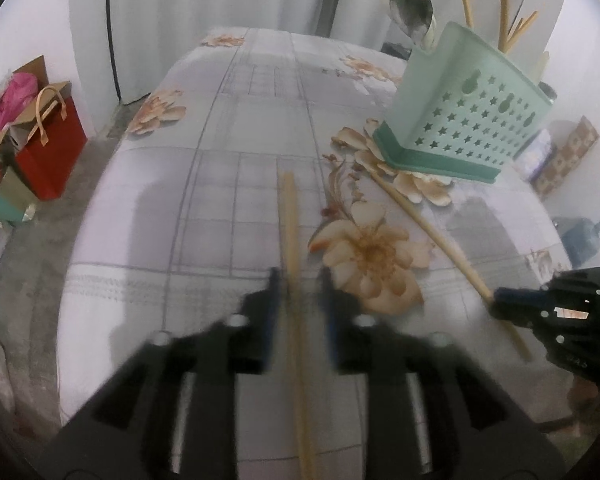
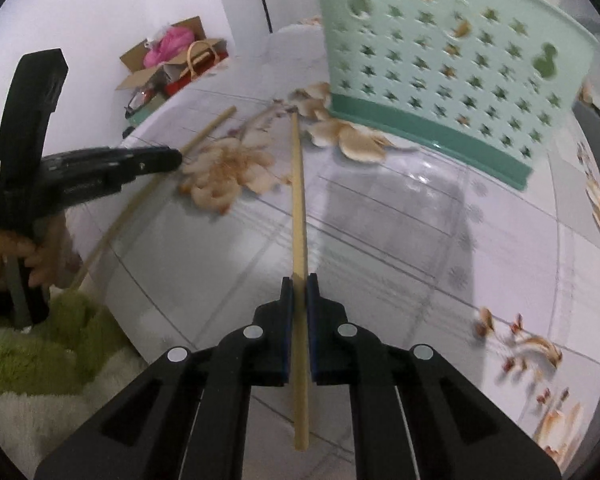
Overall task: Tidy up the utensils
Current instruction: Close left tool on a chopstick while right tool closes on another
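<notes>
Two grippers over floral tablecloth, one chopstick apiece.

Right gripper [image 2: 299, 280]: jaws clamped on a chopstick [image 2: 299, 216] lying on the table [image 2: 420, 240], pointing toward the green utensil holder [image 2: 440, 68]. Left gripper [image 1: 298, 276]: jaws part-way apart, the second chopstick [image 1: 290, 232] between them, pads not pressing it. Holder stands upright at the far right, carrying a metal spoon [image 1: 412, 8] and several chopsticks [image 1: 504, 4].
</notes>
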Tool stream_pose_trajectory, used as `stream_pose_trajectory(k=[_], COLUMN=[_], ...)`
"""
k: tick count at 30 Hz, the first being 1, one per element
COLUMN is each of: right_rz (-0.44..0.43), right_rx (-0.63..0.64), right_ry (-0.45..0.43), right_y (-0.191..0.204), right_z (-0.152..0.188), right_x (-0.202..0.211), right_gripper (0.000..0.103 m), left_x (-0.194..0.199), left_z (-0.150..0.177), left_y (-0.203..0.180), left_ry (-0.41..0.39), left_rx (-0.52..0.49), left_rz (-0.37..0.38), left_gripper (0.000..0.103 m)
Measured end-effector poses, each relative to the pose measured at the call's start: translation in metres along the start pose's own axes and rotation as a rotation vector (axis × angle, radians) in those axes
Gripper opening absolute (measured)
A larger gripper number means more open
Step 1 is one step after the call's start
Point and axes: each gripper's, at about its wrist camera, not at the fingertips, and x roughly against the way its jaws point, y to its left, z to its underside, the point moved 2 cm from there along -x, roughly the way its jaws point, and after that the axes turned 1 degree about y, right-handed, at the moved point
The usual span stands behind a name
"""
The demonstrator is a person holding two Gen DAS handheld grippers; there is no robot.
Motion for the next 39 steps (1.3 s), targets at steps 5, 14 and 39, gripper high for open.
stream_pose_trajectory(k=[5,14,39], right_rz=[-0.001,0.048,0.014], right_rx=[-0.050,0.004,-0.255], right_ry=[-0.029,-0.093,-0.105], right_y=[-0.008,0.008,-0.028], right_z=[-0.019,-0.074,-0.037], right_x=[-0.006,-0.046,-0.025], right_gripper=[0.026,0.028,0.007], left_x=[-0.013,-0.035,-0.036], left_z=[-0.013,-0.040,-0.041], left_y=[-0.007,-0.016,-0.023], left_ry=[0.006,0.001,-0.002], left_rx=[-0.055,-0.141,-0.167], left_rz=[-0.045,-0.147,-0.172], left_gripper=[0.042,0.025,0.016])
